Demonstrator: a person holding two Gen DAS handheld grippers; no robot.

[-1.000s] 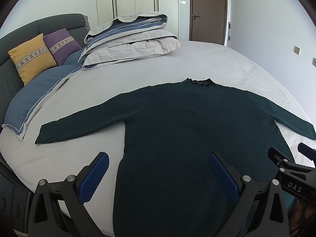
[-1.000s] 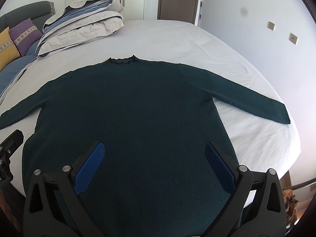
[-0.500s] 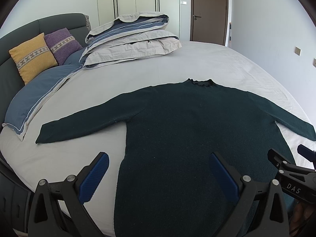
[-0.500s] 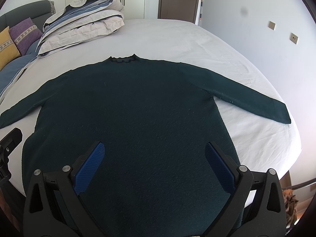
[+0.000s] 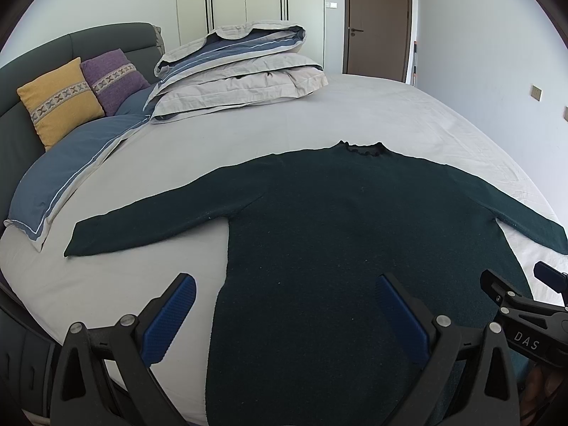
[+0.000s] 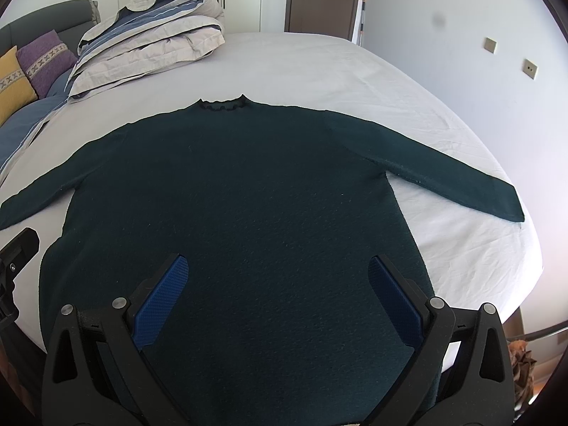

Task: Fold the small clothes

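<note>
Fingers of your left gripper (image 5: pixel 284 314) stand wide apart and hold nothing, hovering over the hem of the dark green sweater (image 5: pixel 355 234) spread flat on the bed (image 5: pixel 355 113). From the right wrist, your right gripper (image 6: pixel 278 298) is equally wide and empty above the sweater's lower body, both sleeves stretched outward.

I lose the dark green knit sweater's (image 6: pixel 248 213) hem behind my gripper frames; its left cuff leaves the right wrist view.

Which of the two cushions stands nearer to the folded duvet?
The purple cushion: it stands between the yellow cushion and the folded duvet.
</note>
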